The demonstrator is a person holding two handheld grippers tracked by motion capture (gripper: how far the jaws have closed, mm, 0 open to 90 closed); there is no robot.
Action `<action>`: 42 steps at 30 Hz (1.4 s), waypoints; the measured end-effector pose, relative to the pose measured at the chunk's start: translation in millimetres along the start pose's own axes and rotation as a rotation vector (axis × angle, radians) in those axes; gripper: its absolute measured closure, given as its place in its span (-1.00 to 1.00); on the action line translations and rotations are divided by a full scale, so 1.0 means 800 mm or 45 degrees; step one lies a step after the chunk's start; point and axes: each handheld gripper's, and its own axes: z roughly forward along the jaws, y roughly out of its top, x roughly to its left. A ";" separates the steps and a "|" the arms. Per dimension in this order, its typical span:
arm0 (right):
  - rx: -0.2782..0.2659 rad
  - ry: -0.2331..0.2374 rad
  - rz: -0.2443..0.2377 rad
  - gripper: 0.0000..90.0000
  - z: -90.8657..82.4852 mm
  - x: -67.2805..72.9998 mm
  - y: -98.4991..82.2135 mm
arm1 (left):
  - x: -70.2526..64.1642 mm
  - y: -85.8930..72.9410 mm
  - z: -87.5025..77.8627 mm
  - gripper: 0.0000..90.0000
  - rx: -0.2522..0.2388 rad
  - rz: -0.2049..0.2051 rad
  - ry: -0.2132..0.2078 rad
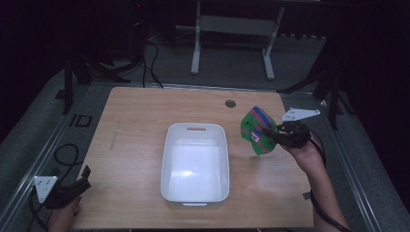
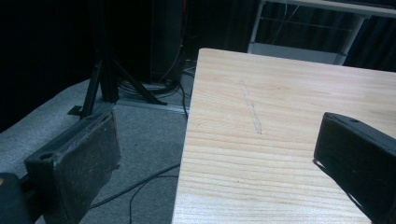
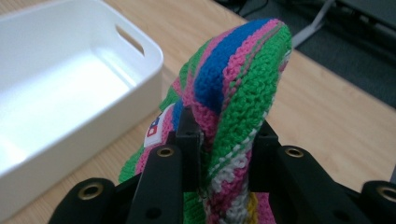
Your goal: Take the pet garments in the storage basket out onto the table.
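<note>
High view: a white rectangular plastic bin (image 1: 195, 164) with handle slots sits at the centre of the light wooden tabletop (image 1: 130, 145). The right hand-held gripper (image 1: 276, 136) is raised above the tabletop, just right of the bin. It is clamped on a green, pink and blue striped knitted cloth (image 1: 257, 129), which hangs from the jaws on the bin side, clear of the bin rim. The left hand-held gripper (image 1: 83, 178) rests at the near left corner, well apart from the bin.

Left gripper view: the left hand-held gripper (image 2: 215, 158) is released. Its jaws stand wide apart over the tabletop (image 2: 280, 140) edge, nothing between them.

Right gripper view: the right hand-held gripper (image 3: 222, 144) pinches the knitted cloth (image 3: 238, 79) at its lower part. The cloth rises above the jaws, with the bin (image 3: 70, 93) beside it.
</note>
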 end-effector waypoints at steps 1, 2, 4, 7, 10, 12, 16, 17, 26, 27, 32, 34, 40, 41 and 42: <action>0.007 -0.008 0.004 0.60 0.004 -0.001 -0.006 | 0.000 0.000 0.000 -0.98 0.000 0.000 0.001; 0.017 -0.020 0.011 0.60 0.008 -0.001 -0.013 | 0.000 0.000 0.000 -0.98 0.001 0.000 0.000; 0.045 -0.040 0.015 0.60 0.017 -0.003 -0.023 | 0.000 0.000 0.000 -0.98 0.003 0.000 0.001; 0.053 -0.042 0.037 0.60 0.028 -0.004 -0.037 | 0.000 0.000 0.000 -0.98 0.002 -0.002 0.002; 0.064 -0.059 0.057 0.60 0.043 -0.004 -0.052 | 0.000 0.000 0.000 -0.98 0.002 -0.001 0.001; 0.076 -0.068 0.067 0.60 0.054 -0.003 -0.062 | 0.000 0.000 0.000 -0.98 0.001 -0.001 0.001; 0.120 -0.043 0.088 0.59 0.079 -0.001 -0.079 | 0.000 0.000 0.000 -0.98 0.000 0.003 0.002; 0.127 -0.035 0.094 0.59 0.083 0.000 -0.082 | 0.000 0.000 0.000 -0.98 0.001 0.005 0.002; 0.202 -0.017 0.117 0.57 0.128 0.008 -0.113 | -0.001 0.000 -0.001 -0.98 -0.004 0.008 0.003; 0.194 -0.014 0.124 0.57 0.130 0.008 -0.114 | -0.001 0.000 -0.001 -0.98 -0.003 0.007 0.003; 0.214 -0.024 0.105 0.49 0.131 0.012 -0.111 | -0.001 0.000 -0.001 -0.98 -0.004 0.003 0.002; 0.219 -0.034 0.097 0.34 0.128 0.013 -0.108 | -0.001 0.000 -0.001 -0.98 -0.006 0.004 0.003; 0.181 -0.034 0.105 -0.12 0.112 0.015 -0.098 | -0.001 0.000 -0.001 -0.98 -0.007 0.005 0.002; 0.164 -0.062 0.089 -0.26 0.103 0.015 -0.092 | -0.001 0.000 -0.001 -0.98 -0.006 0.005 0.002; 0.157 -0.061 0.095 -0.32 0.099 0.015 -0.090 | -0.001 0.000 -0.001 -0.98 -0.007 0.006 0.002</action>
